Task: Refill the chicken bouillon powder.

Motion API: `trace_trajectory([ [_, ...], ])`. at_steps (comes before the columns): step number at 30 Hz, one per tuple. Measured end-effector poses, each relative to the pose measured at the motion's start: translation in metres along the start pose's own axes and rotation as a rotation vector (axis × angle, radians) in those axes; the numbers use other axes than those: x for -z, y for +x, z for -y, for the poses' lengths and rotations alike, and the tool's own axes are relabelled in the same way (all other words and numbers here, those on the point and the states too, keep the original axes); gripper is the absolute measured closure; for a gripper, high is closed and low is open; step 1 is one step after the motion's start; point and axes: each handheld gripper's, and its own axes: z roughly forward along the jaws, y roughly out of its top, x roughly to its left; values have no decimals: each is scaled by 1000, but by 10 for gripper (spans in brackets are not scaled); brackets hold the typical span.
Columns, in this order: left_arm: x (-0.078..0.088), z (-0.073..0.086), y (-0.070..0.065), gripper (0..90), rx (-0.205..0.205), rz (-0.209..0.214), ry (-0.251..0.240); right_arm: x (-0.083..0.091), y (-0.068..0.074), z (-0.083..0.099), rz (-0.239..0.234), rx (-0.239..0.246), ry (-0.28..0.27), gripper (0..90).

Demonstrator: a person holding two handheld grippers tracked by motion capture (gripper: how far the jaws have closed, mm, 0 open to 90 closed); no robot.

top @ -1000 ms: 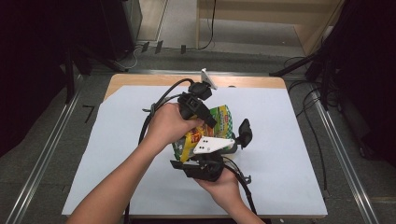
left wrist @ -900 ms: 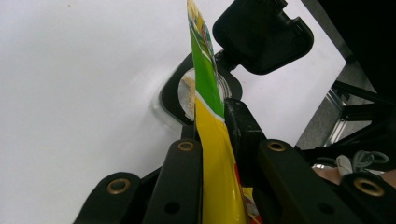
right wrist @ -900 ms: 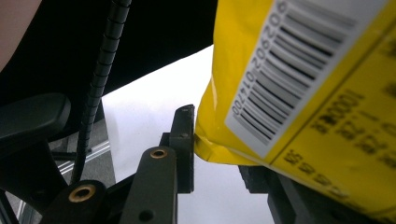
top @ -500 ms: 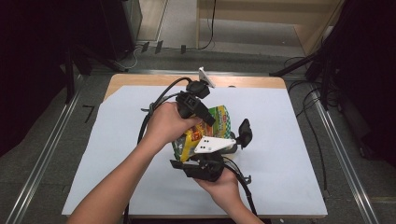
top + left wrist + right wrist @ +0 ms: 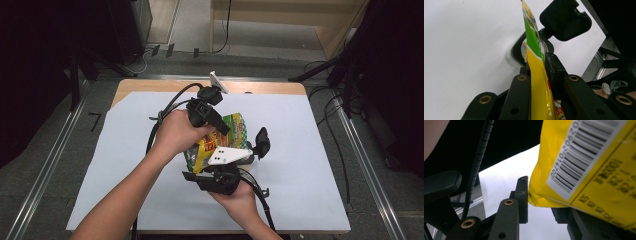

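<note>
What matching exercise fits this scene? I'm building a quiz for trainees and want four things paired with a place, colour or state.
Things:
1. snack bag
2. left gripper
3. right gripper
4. white sheet

Descriptions:
A. lies flat beneath the work
B. clamped on the bag's thin edge
C. yellow and green, held off the surface
D. grips the corner near the barcode

Pairs: 1-C, 2-B, 3-D, 4-A

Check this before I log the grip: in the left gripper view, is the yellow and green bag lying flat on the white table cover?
No, the bag stands on edge, pinched between the left tool jaws, above the cover.
</note>
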Motion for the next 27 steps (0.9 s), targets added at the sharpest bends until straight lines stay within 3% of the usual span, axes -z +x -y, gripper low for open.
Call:
trace_trajectory([
  [27, -3, 0, 1, 822, 2, 4, 0, -1, -1, 1, 3, -9, 8, 715],
])
